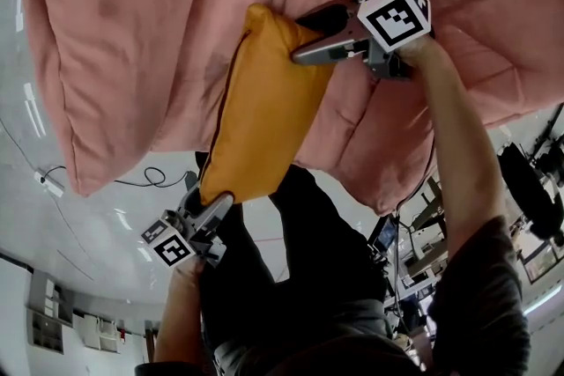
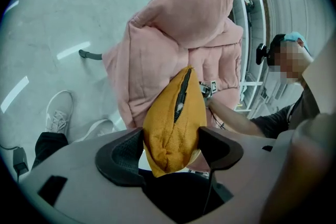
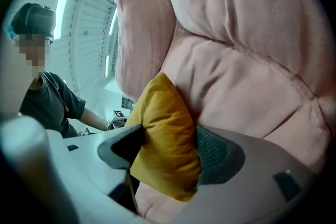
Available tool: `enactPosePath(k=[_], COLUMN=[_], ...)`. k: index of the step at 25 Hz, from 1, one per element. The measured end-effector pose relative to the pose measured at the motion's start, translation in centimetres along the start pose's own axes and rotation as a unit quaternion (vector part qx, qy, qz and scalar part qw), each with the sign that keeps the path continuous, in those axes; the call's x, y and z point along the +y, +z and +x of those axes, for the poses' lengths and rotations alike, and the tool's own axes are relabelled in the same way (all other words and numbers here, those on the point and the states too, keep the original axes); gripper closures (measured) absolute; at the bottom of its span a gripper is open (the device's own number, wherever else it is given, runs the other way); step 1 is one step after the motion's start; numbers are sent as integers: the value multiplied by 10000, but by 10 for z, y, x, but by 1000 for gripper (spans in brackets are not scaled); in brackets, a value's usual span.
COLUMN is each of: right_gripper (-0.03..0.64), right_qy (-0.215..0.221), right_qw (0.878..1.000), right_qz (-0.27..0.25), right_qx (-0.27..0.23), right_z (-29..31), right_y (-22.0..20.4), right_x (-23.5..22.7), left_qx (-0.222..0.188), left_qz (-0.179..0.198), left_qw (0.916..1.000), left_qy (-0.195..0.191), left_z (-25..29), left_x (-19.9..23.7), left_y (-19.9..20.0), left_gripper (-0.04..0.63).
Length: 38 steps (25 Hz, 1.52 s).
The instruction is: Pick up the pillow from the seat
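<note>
A mustard-yellow pillow (image 1: 264, 110) hangs slanted between my two grippers, in front of the big pink cushioned seat (image 1: 132, 40). My left gripper (image 1: 216, 202) is shut on the pillow's lower corner; in the left gripper view that corner (image 2: 176, 128), with its zip seam, is bunched between both pads of the gripper (image 2: 170, 147). My right gripper (image 1: 308, 35) is shut on the upper corner, close against the seat. In the right gripper view the yellow fabric (image 3: 165, 139) fills the gap of the gripper (image 3: 168, 147), with a pink cushion (image 3: 247, 60) right behind it.
The person's dark-trousered legs (image 1: 326, 260) stand directly under the pillow, and a light shoe (image 2: 58, 113) shows on the glossy grey floor. A black cable (image 1: 150, 180) and a small white box (image 1: 48, 183) lie on the floor at left. White shelving (image 2: 252, 34) stands behind the seat.
</note>
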State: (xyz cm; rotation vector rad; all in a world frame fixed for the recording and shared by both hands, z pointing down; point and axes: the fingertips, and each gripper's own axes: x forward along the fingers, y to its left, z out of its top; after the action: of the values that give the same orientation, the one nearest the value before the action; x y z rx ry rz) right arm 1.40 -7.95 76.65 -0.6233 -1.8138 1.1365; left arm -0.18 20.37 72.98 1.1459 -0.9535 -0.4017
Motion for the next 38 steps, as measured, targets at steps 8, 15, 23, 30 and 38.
enactPosePath(k=[8, 15, 23, 30, 38], right_gripper=[356, 418, 422, 422, 422], right_qy=[-72, -341, -789, -1245, -1959], right_qw=[9999, 9986, 9901, 9736, 9413], right_qz=[-107, -361, -823, -1391, -2225], right_qx=[22, -178, -821, -1311, -1615], right_z=[0, -13, -59, -117, -195], right_y=[-2, 11, 59, 95, 132], right_x=[-2, 30, 109, 217, 358], left_qx=[-33, 64, 78, 31, -124], left_qz=[-113, 187, 896, 1586, 2362], left_qw=[9998, 9996, 9952, 9856, 9669], left_qy=[-136, -193, -373, -593, -953], left_z=[8, -9, -48, -91, -128], left_x=[-11, -31, -90, -178, -289], left_y=[2, 18, 59, 80, 99], left_gripper=[359, 390, 396, 399, 402])
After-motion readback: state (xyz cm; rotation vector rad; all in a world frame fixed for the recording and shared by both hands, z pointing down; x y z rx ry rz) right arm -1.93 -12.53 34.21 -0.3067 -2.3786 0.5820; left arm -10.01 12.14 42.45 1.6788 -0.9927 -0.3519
